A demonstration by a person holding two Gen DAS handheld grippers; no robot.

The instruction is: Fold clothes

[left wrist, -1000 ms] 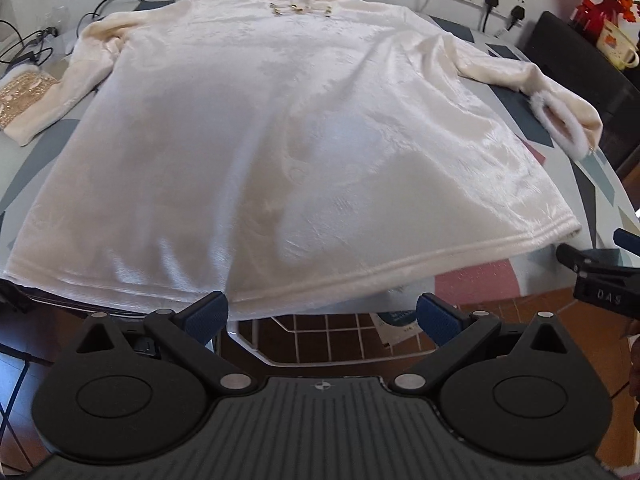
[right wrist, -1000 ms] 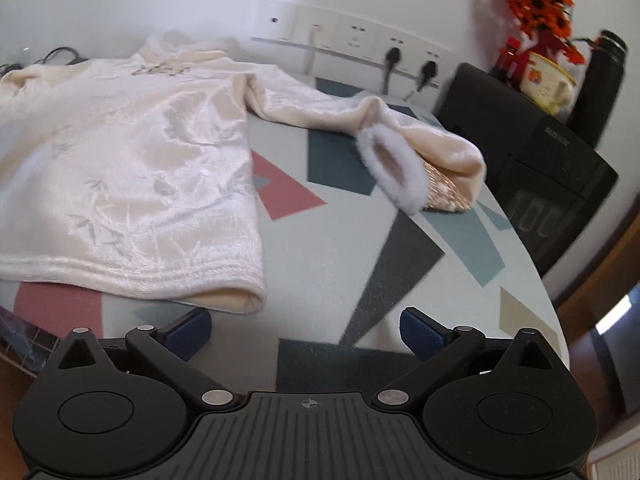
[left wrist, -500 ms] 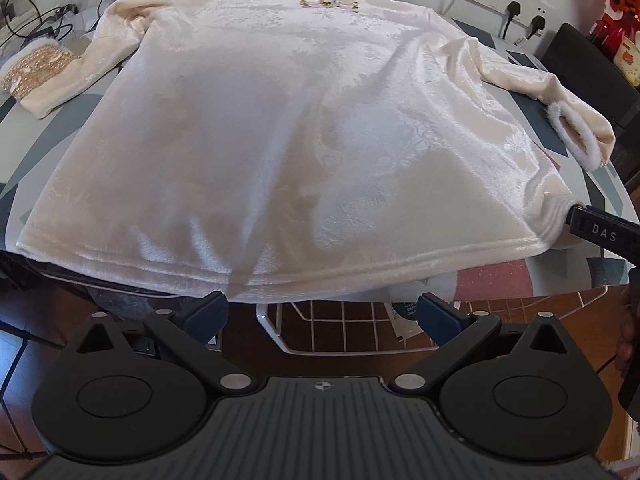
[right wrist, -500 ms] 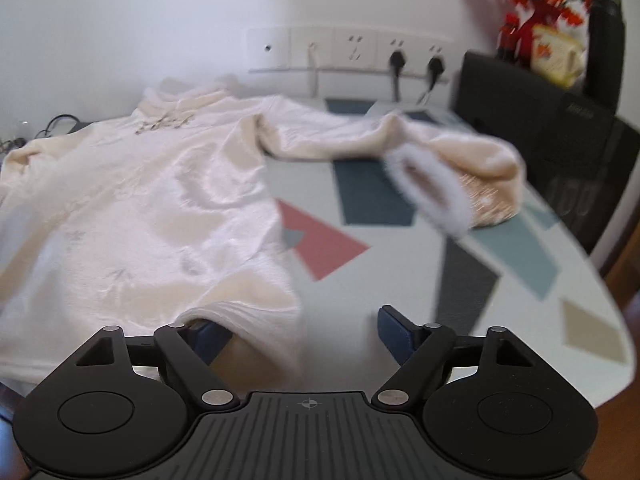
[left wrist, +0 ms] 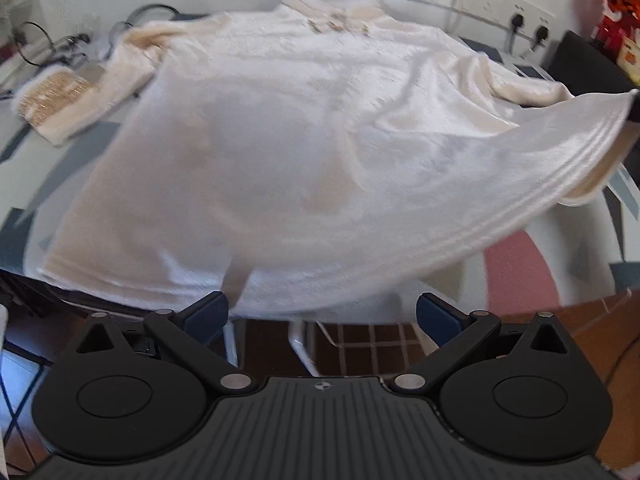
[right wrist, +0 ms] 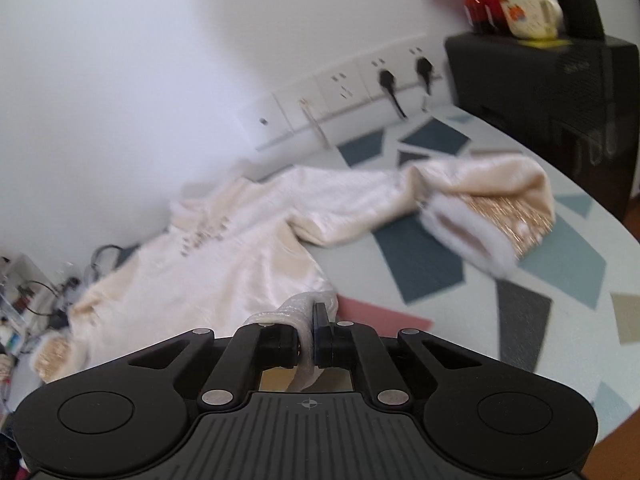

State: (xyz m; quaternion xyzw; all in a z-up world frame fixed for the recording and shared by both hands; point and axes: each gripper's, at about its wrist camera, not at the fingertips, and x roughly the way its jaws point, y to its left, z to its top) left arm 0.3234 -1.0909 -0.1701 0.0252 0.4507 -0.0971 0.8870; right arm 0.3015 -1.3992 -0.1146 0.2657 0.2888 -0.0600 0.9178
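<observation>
- Garment (left wrist: 280, 152), cream velvet, lies spread on the counter (right wrist: 560, 280); its right hem corner (left wrist: 592, 132), flat half a second ago, is now raised
- Right claw (right wrist: 307, 344) has clamped that hem; left claw (left wrist: 322, 312) gapes wide at the near edge
- Judgement: a fold across the body is starting
- Counter bears coloured geometric shapes; wall sockets (right wrist: 360, 84) and a black appliance (right wrist: 560, 92) stand behind

left gripper (left wrist: 322, 314): jaws spread wide, nothing between pads, held level at garment hem | right gripper (right wrist: 307, 346): jaws clamped on bunched cream garment (right wrist: 224, 280) corner, tilted
</observation>
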